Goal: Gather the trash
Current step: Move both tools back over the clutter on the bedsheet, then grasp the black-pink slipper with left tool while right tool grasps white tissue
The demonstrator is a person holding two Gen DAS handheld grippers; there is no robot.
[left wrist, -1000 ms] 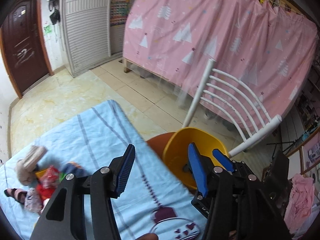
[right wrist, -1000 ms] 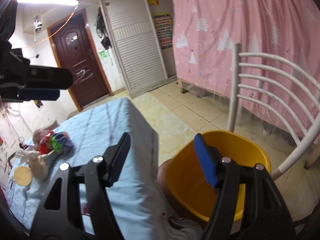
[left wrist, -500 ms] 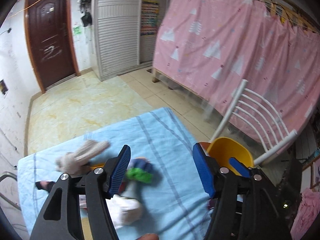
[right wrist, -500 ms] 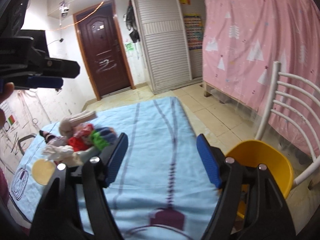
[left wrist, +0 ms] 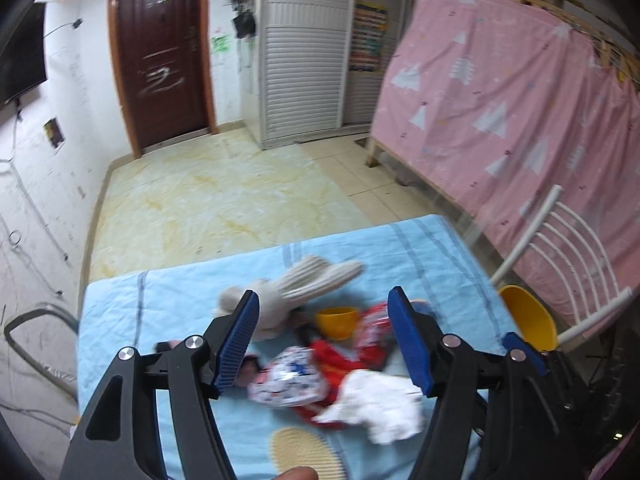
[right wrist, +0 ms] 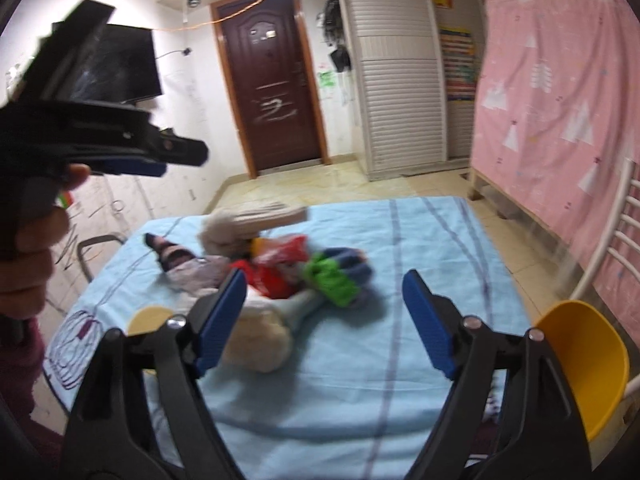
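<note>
Lots of trash is lying in a heap on the blue table, low in the middle of the frame. Both the left gripper and right gripper have just been opening, spread and holding nothing. Nothing is sitting in the yellow bin at lower right that I can see, so most picking is waiting.

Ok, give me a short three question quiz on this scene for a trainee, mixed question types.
1. True or false: the left tongs are clamped on the crumpled white tissue.
2. The round yellow plastic basin sits: A) on the light blue striped tablecloth B) beside the table, by the white metal chair C) on the floor by the door.
3. Fill in: the right tongs are ____.

Key: 1 false; 2 B; 3 open.
</note>
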